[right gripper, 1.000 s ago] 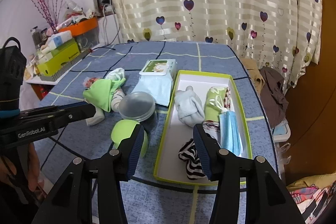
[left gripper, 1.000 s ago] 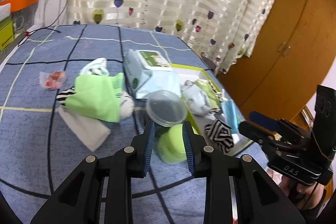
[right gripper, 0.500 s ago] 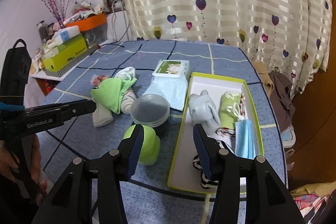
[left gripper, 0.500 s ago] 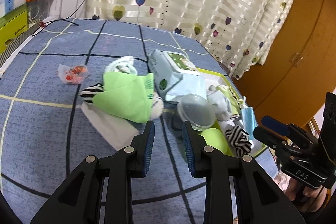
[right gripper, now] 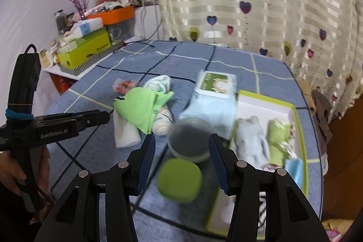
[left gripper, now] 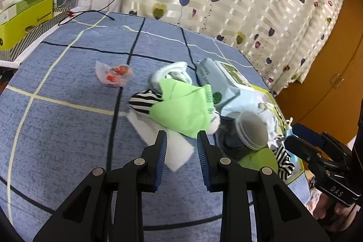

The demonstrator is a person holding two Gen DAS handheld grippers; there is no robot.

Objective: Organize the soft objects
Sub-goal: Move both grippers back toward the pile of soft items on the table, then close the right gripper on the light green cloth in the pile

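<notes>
A pile of soft things lies mid-table: a green cloth (left gripper: 181,108) (right gripper: 140,106), a white folded cloth (left gripper: 163,142) (right gripper: 124,133), a striped sock (left gripper: 143,103) and a white sock (left gripper: 174,70) (right gripper: 158,83). My left gripper (left gripper: 181,151) is open and empty, just short of the green cloth. My right gripper (right gripper: 181,165) is open and empty above a clear lidded cup (right gripper: 189,140) and a green round container (right gripper: 180,180). The green-rimmed tray (right gripper: 297,119) at the right holds a pale blue sock (right gripper: 251,140), a green sock (right gripper: 279,137) and a blue mask (right gripper: 292,171).
A wet-wipes pack (right gripper: 213,92) (left gripper: 222,81) lies beside the tray. A small clear packet with red pieces (left gripper: 113,75) lies left of the pile. Boxes and an orange bin (right gripper: 111,15) stand on a shelf beyond the table's left edge. A curtain hangs behind.
My left gripper has swung left from the green container toward the green cloth pile. My right gripper has shifted left from the tray toward the cup and green container.
</notes>
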